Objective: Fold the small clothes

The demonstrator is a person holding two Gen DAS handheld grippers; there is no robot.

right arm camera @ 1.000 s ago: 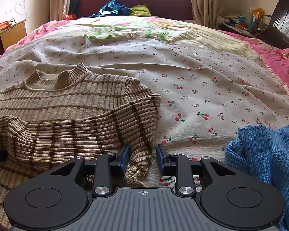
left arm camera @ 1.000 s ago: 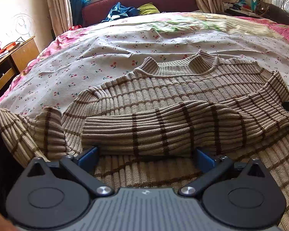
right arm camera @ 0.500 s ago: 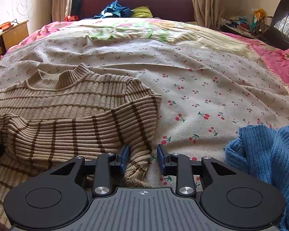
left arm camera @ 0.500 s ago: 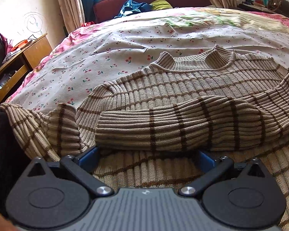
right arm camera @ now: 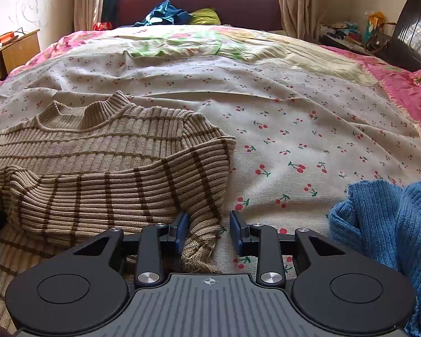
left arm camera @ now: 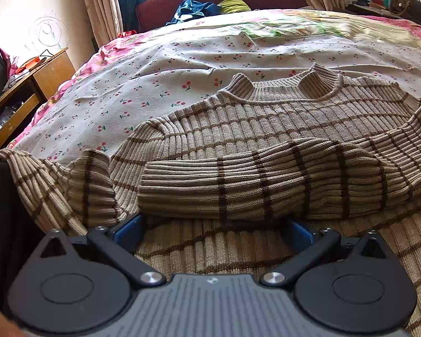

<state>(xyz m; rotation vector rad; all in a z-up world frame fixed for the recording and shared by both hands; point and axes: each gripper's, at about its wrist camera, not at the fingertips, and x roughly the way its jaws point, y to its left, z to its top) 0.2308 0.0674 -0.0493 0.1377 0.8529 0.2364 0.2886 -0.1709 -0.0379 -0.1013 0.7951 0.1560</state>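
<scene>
A beige ribbed sweater [left arm camera: 266,123] with brown stripes lies flat on the bed, collar away from me. One sleeve [left arm camera: 266,185] is folded across its chest; the other sleeve [left arm camera: 70,185] is bunched at the left. My left gripper [left arm camera: 214,229] stands wide open over the sweater's lower part, its blue pads just under the folded sleeve's edge. In the right wrist view the sweater [right arm camera: 98,146] fills the left half. My right gripper [right arm camera: 209,230] is partly open around a hanging fold of the sleeve [right arm camera: 202,241]; the right pad stands clear of the cloth.
A blue knit garment [right arm camera: 393,224] is heaped at the right, close to my right gripper. The cherry-print sheet [right arm camera: 294,112] stretches beyond. A wooden desk [left arm camera: 28,90] stands left of the bed, and a maroon headboard [right arm camera: 199,2] with loose clothes is at the far end.
The left wrist view has swung a little, so the sweater now sits further right in it. The sweater and the right gripper look the same.
</scene>
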